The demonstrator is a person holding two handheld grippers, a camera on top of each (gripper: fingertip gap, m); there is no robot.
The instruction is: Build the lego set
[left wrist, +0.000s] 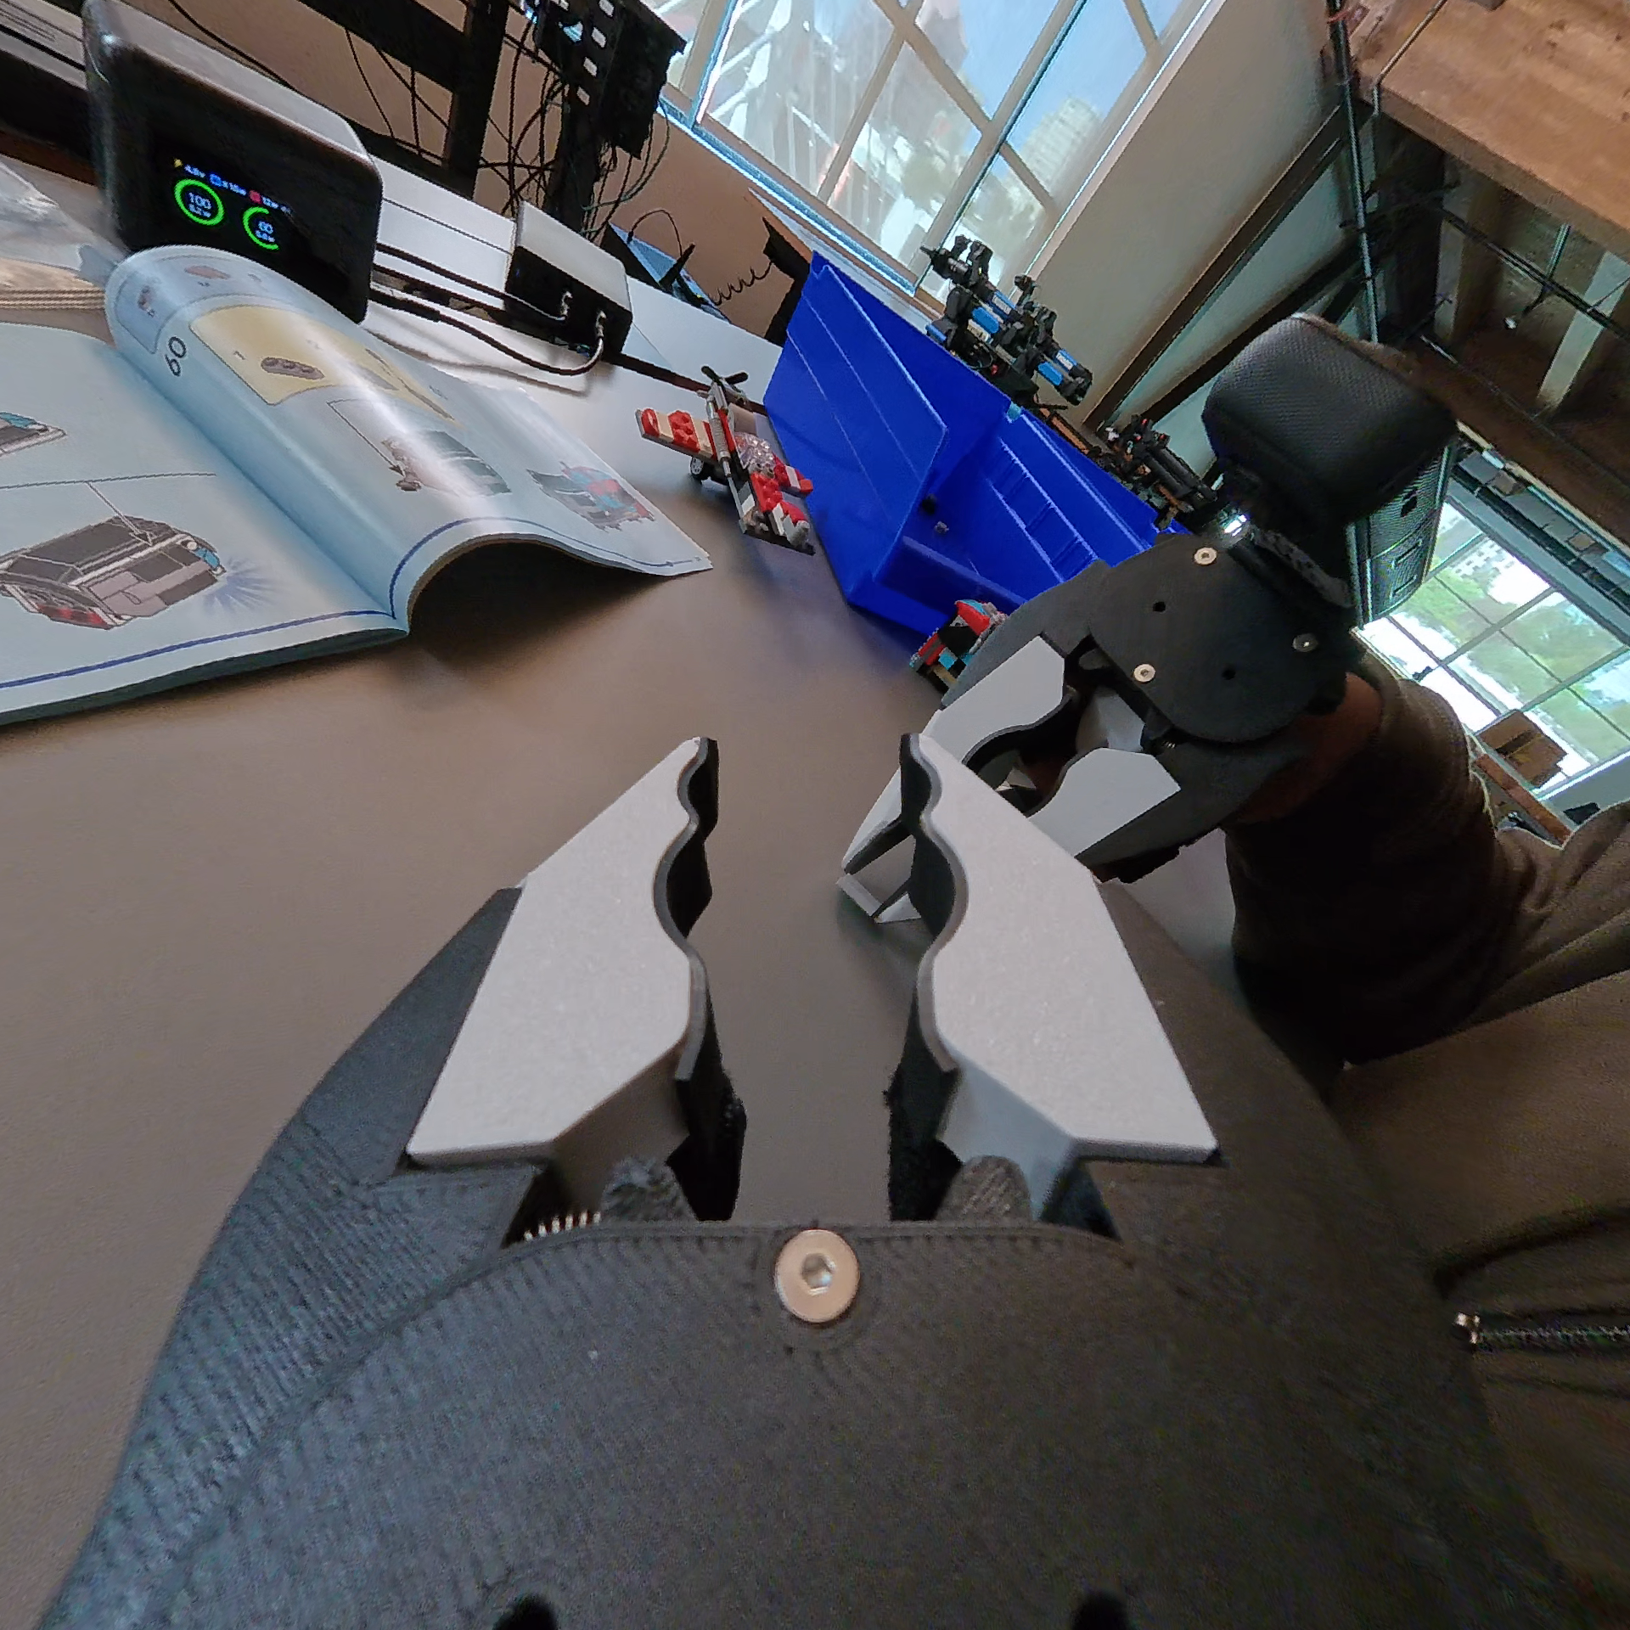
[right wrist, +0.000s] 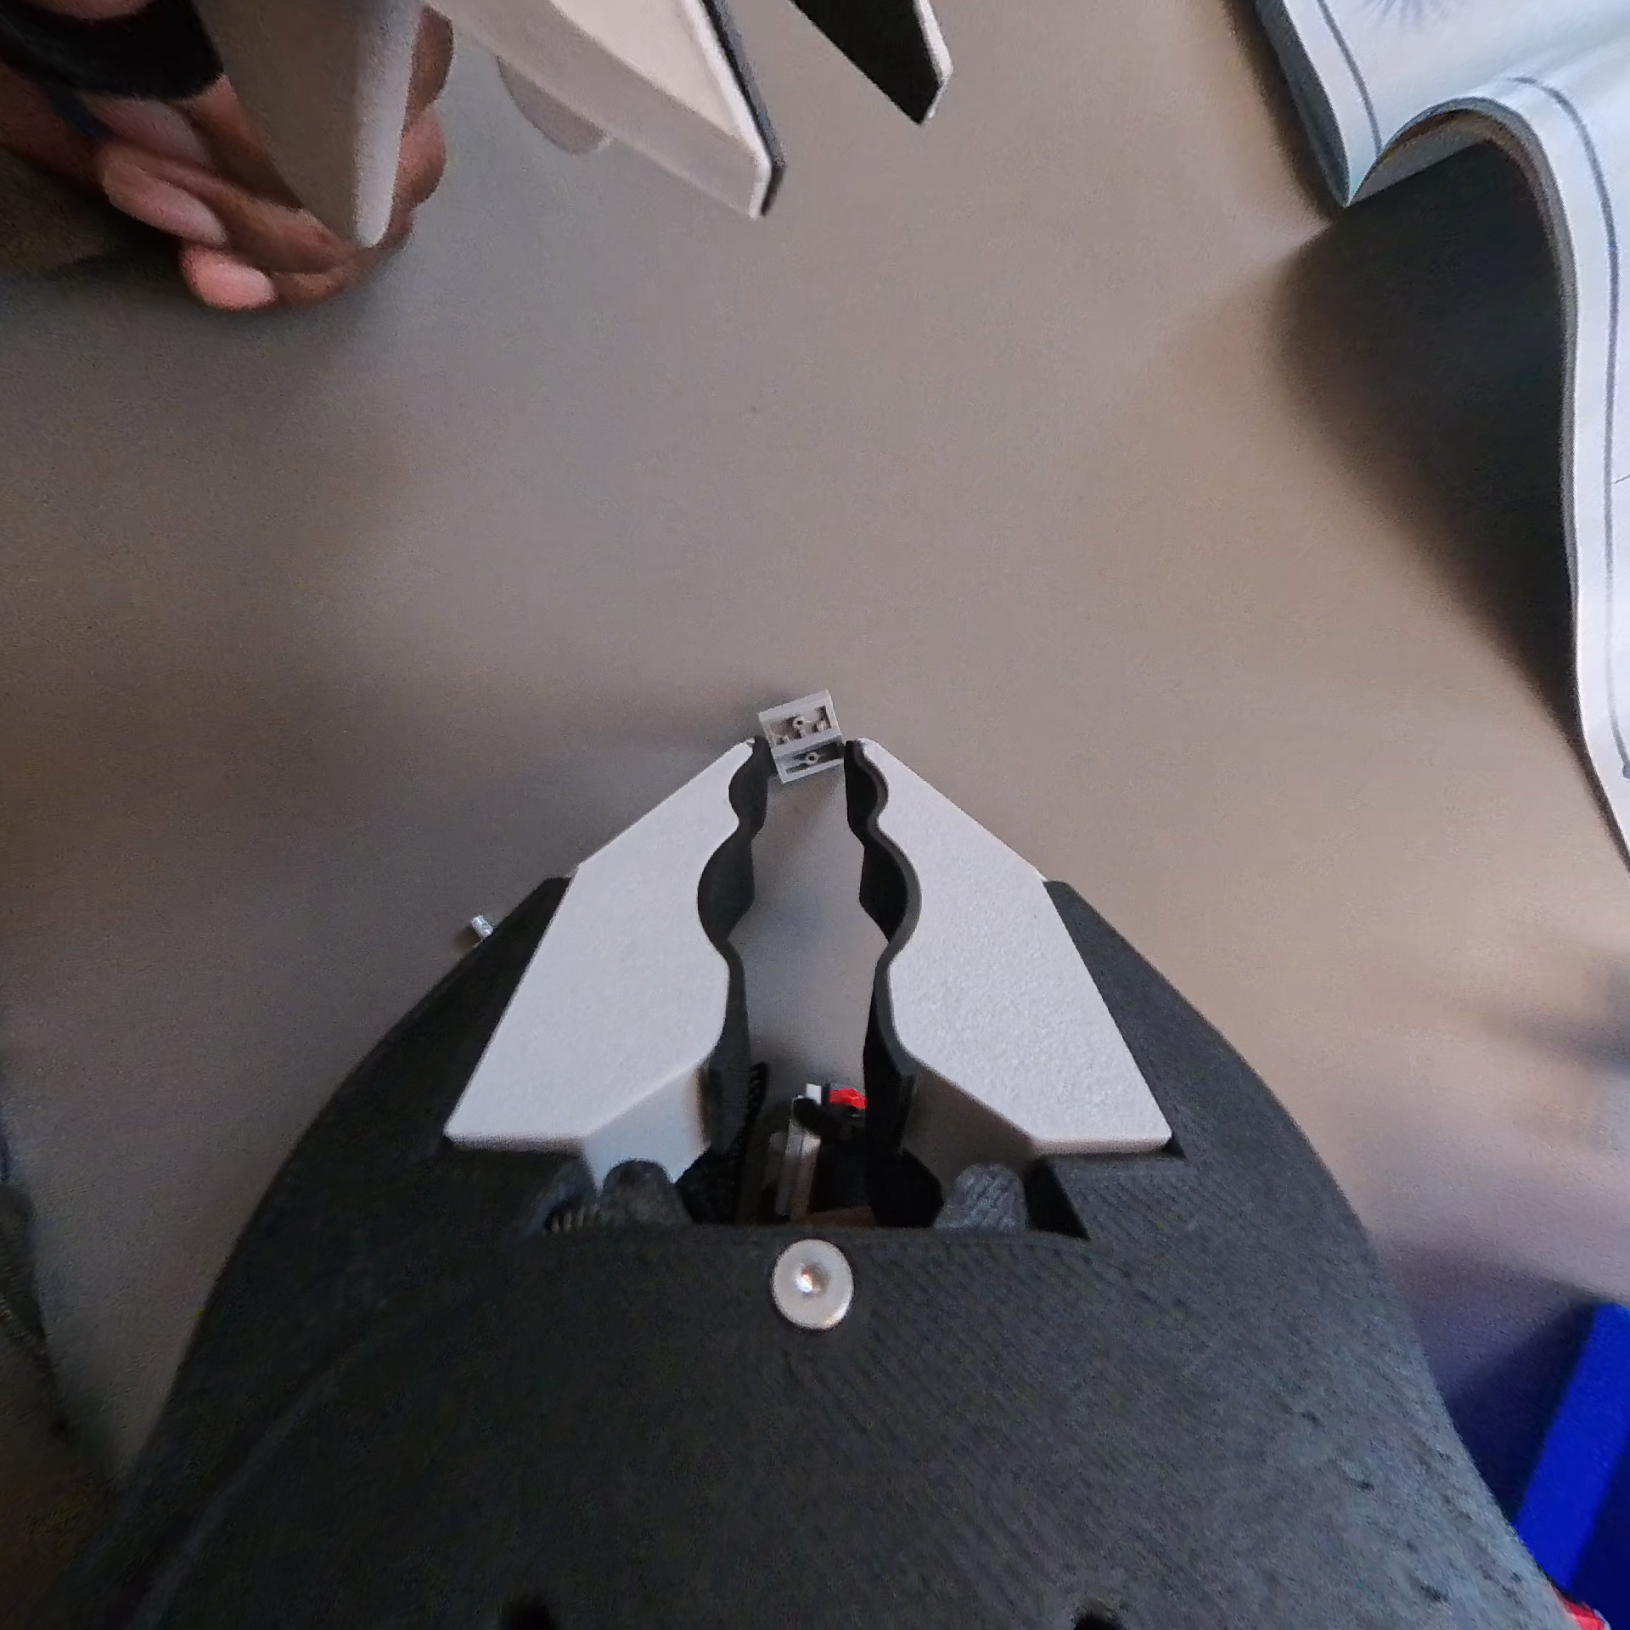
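The right gripper [right wrist: 801,748] pinches a small light-grey plastic building brick [right wrist: 801,736] at the very tips of its fingers [right wrist: 745,767], one pad pressed on each side. The brick sits slightly skewed, its hollow underside turned toward the camera, and hangs above the grey-brown matte desk [right wrist: 617,529], probably lifted so that its underside can be lined up.

The left gripper [left wrist: 807,750] has its fingers [left wrist: 609,926] spread, with only bare desk between them. In the right wrist view it points in from the far side [right wrist: 847,106], with the person's bare hand [right wrist: 265,220] wrapped round its handle. The two grippers face each other closely, and the brick hangs between them nearer the right one, which looks like a stance for passing or steadying the piece.

An open pale-blue instruction booklet with printed pictures of brick vehicles [left wrist: 265,494] lies to the left, its pages arching up, placed where it can be read while working. Beyond it stand a small red, white and grey brick aeroplane model [left wrist: 750,476] and a bright blue plastic bin with stepped compartments [left wrist: 926,459], likely stock for parts; a small red, black and teal brick assembly [left wrist: 957,639] sits at the bin's corner. A black power unit with a lit screen [left wrist: 238,176] and a small grey and black box with cables [left wrist: 569,282] occupy the desk's back edge. Behind are large paned windows [left wrist: 882,106] and a wooden ceiling [left wrist: 1499,106].
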